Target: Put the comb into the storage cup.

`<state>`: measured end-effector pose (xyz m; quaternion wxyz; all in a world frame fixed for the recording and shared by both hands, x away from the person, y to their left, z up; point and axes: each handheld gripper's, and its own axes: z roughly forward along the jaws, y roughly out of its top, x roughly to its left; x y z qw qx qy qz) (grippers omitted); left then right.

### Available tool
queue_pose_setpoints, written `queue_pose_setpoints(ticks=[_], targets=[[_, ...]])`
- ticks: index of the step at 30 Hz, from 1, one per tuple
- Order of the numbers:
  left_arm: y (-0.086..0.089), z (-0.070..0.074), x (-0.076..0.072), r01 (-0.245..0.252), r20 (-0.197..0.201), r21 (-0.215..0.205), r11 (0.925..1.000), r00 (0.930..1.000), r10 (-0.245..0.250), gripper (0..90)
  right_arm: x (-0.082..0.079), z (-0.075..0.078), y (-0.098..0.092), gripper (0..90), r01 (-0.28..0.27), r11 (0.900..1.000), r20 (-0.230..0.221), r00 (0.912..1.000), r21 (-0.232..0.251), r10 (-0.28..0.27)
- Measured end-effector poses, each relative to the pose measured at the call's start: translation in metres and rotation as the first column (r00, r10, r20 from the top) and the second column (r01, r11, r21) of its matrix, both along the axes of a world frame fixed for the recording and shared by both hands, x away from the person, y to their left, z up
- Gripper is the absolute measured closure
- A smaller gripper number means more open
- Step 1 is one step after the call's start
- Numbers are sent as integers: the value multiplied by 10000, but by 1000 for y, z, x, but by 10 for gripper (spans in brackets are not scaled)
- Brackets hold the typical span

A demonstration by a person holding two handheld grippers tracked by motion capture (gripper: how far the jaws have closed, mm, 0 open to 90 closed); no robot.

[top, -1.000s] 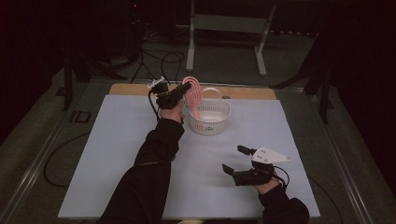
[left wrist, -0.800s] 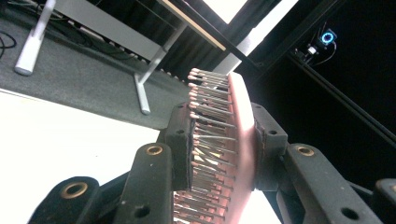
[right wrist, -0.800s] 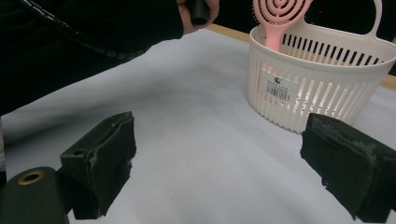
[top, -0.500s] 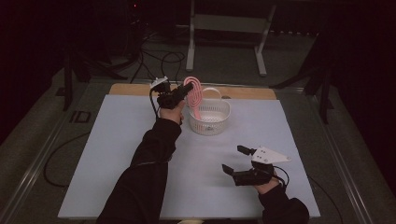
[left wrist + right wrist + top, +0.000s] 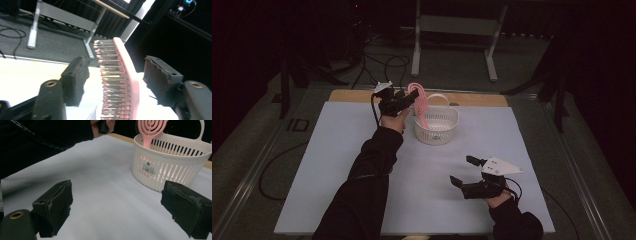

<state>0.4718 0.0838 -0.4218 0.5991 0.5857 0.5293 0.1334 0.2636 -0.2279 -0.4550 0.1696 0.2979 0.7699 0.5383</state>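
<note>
We have just been opening the left gripper [image 5: 113, 82] around the pink brush [image 5: 125, 82], leaving it propped in the far basket [image 5: 437, 131]; the right gripper [image 5: 464, 171] idles near, jaws apart.

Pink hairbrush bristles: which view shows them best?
Left gripper view: the pink hairbrush stands close between open jaws, bristle rows sharp. Right gripper view gives its spiral back above the basket. High view gives a small pink loop.
</note>
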Motion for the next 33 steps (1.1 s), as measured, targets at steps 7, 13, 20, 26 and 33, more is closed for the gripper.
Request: queue_pose_setpoints(ticks=[7, 13, 20, 26, 33], targets=[[5, 5, -3, 559, 177, 358, 9978, 9982, -566, 147, 0, 0, 1, 99, 24, 10000, 4, 10000, -5, -24], [9, 8, -4, 1004, 210, 467, 9939, 9946, -1015, 0, 0, 0, 0, 99, 57, 10000, 31, 10000, -26, -57], [14, 14, -8, 1520, 337, 836, 9848, 9873, -1553, 0, 1, 0, -1, 98, 87, 9999, 11, 10000, -107, -87], [17, 18, -11, 1829, 398, 1246, 9752, 9811, -1891, 0, 2, 0, -2, 99, 51, 9999, 82, 10000, -91, -50], [20, 24, -17, 2265, 576, 1885, 9556, 9688, -2410, 0, 3, -1, -4, 98, -96, 10000, 54, 9999, -16, 96]])
